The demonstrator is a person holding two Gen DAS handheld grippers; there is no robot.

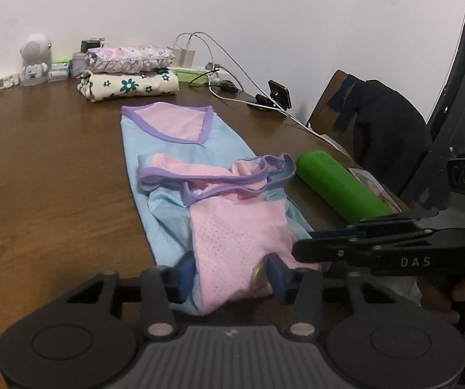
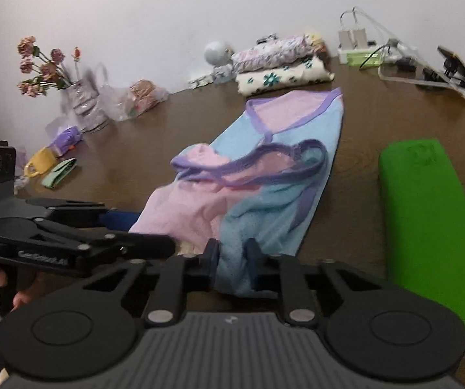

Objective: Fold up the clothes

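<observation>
A pink and light-blue garment with purple trim lies lengthwise on the brown table, its near half bunched and folded over itself. My left gripper holds the pink near edge between its blue fingers. My right gripper is shut on the light-blue near edge of the same garment. The two grippers sit side by side at the garment's near end. The right one shows at the right of the left wrist view, the left one at the left of the right wrist view. A hand holds each handle.
Two folded floral garments are stacked at the table's back. A green case lies right of the garment. Chargers and cables, a phone on a stand, a chair with a dark jacket, and a flower vase surround it.
</observation>
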